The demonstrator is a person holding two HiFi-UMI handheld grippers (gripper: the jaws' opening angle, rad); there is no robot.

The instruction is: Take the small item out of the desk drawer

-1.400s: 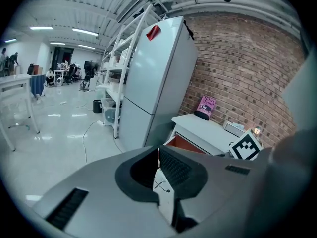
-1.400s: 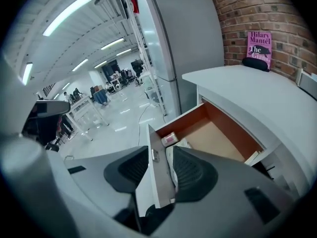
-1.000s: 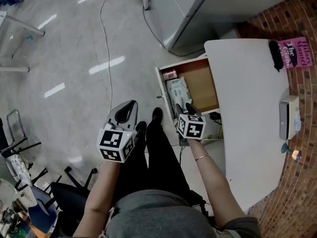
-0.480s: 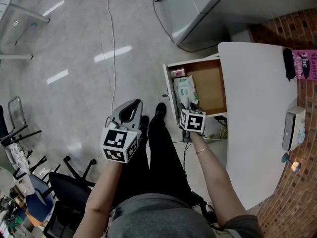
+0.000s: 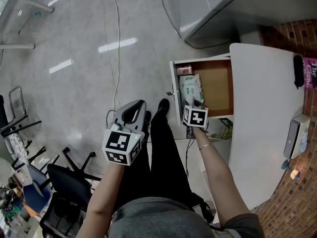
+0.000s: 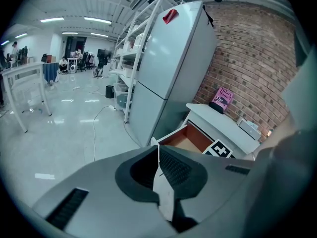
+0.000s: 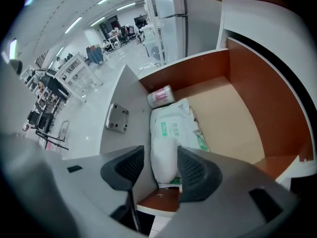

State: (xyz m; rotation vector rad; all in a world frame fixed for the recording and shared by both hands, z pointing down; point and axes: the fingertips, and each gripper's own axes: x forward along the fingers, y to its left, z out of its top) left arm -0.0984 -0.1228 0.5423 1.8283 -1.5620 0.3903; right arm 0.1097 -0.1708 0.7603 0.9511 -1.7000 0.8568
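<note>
The worktop (image 5: 262,123) had its drawer (image 5: 218,86) pulled open, and 2 things lay in it, both against the front panel. One was a white soft packet (image 7: 168,133). The other was a small pink-banded tub (image 7: 160,96) at the packet's far end, touching it or nearly so.

The right claw (image 7: 161,158) pointed steeply down over the near end of the drawer. Its jaws had just been spreading and stood wide, released. The packet's near end showed in the gap between them, but the pads did not look pressed on it.

The relation that mattered was the line-up. The packet's long axis ran straight away from the right claw, along the front panel, so the jaws straddled its narrow width. That suited a pinch across the sides. I judged the packet to be the target, because the claw was centred on it. If the tub was meant instead, it lay further along the same line, beyond the packet.

The left claw (image 5: 134,110) hung well apart over the floor beside the person's legs. It was clenched on nothing. The right hand was clearly the nearer one.
</note>
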